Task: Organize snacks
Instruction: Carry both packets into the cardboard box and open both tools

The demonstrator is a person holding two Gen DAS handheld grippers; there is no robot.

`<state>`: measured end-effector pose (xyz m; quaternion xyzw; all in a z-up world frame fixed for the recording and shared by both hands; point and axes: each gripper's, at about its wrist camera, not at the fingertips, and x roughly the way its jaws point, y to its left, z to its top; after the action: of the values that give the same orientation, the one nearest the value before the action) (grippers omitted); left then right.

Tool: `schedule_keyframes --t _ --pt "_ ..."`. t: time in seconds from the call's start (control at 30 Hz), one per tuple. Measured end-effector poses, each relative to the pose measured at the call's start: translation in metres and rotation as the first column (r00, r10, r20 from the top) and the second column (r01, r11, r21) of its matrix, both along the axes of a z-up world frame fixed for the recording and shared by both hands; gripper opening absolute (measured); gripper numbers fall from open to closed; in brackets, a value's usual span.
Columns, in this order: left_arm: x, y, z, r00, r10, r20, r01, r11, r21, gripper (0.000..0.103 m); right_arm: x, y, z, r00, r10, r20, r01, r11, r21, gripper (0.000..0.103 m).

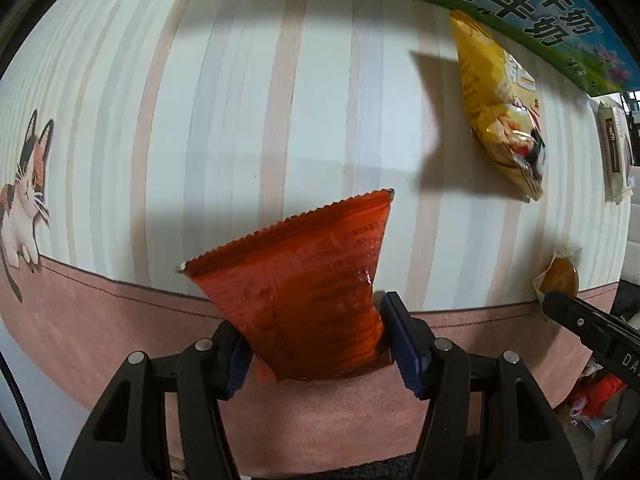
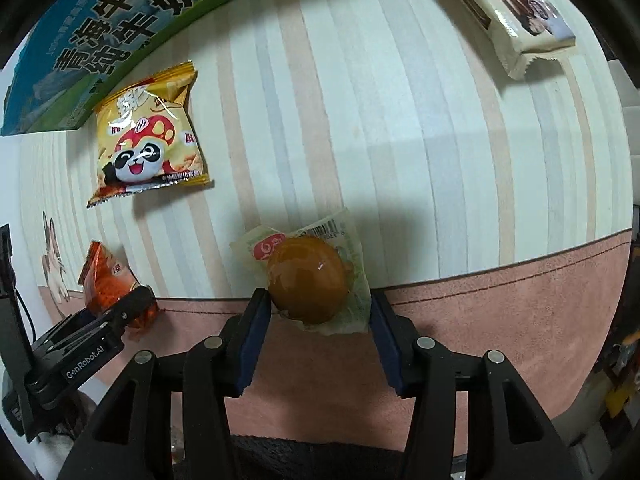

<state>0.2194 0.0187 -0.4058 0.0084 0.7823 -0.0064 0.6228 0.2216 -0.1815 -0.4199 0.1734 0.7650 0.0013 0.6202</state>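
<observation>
Each hand has picked up one snack. The left gripper [image 1: 316, 344] has its fingers clenched on the lower part of an orange packet [image 1: 308, 288], whose crimped top edge fans out above the striped table [image 1: 248, 100]. Holding it low by the narrow end looks deliberate, as it leaves most of the bag free to be set down or dropped somewhere. The right gripper [image 2: 320, 320] is grasping a wrapped brown bun [image 2: 308, 276]: the left finger presses the bun itself, the right finger bears on the clear wrapper's edge. Whether either snack is lifted off the table or rests on it, I cannot tell.

A yellow chip bag [image 2: 150, 136] lies near the milk carton box [image 2: 112, 24], and a long cream biscuit pack [image 2: 516, 8] lies well apart at the far right. To my eye these two wait their turn, so the sorting is only partly done.

The right wrist view shows the chip bag's panda front, the biscuit pack in full, and the left gripper side-on with the orange packet. The left wrist view shows the cat picture [image 1: 24, 192] on the table cover, a heap of red-and-white wrappers [image 1: 596, 400] past the table's edge, and only a sliver of the bun behind the right gripper's tip.
</observation>
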Motion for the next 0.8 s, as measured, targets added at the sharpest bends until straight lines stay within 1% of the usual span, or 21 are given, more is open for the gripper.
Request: schedule_keyframes --t 0.13,0.27,0.3,0.47,0.5,0.53,0.6,0.7,0.8 --pt "0.008 -0.001 -0.003 1.000 0.010 0.000 -0.010 1.000 0.009 0.058 0.009 -0.005 -0.005 1.000 0.004 0.004 -0.004 1.000 -0.014 0.055" --pt "0.011 0.004 -0.003 1.000 0.016 0.001 -0.016 1.000 0.010 0.058 0.020 0.005 -0.003 1.000 0.019 0.002 -0.018 0.999 -0.034 0.056" --pt "0.009 0.013 -0.003 1.000 0.014 0.002 -0.014 1.000 0.010 0.058 0.026 0.009 0.002 1.000 0.021 0.004 -0.021 0.999 -0.038 0.056" --pt "0.010 0.010 -0.001 1.000 0.010 0.008 -0.010 1.000 0.015 0.058 0.022 0.018 0.004 1.000 0.026 0.007 -0.026 0.999 -0.048 0.056" --pt "0.009 0.008 -0.001 1.000 0.010 0.010 -0.010 1.000 0.016 0.058 0.019 0.017 -0.004 1.000 0.029 0.010 -0.029 0.998 -0.051 0.056" --pt "0.009 0.007 -0.002 1.000 0.011 0.013 -0.011 1.000 0.016 0.058 0.019 0.016 -0.004 0.999 0.034 0.012 -0.034 0.998 -0.055 0.056" --pt "0.007 0.006 0.000 1.000 0.006 0.028 -0.006 1.000 0.014 0.054 0.017 0.017 -0.007 0.999 0.048 0.021 -0.047 0.997 -0.069 0.055" --pt "0.005 0.000 0.008 0.998 -0.017 0.063 0.016 1.000 0.024 0.050 0.017 0.027 -0.004 0.995 0.086 0.046 -0.081 0.991 -0.107 0.053" --pt "0.004 -0.004 0.014 0.997 -0.027 0.076 0.025 0.999 0.019 0.050 0.014 0.037 0.000 0.989 0.126 0.070 -0.115 0.983 -0.143 0.051"
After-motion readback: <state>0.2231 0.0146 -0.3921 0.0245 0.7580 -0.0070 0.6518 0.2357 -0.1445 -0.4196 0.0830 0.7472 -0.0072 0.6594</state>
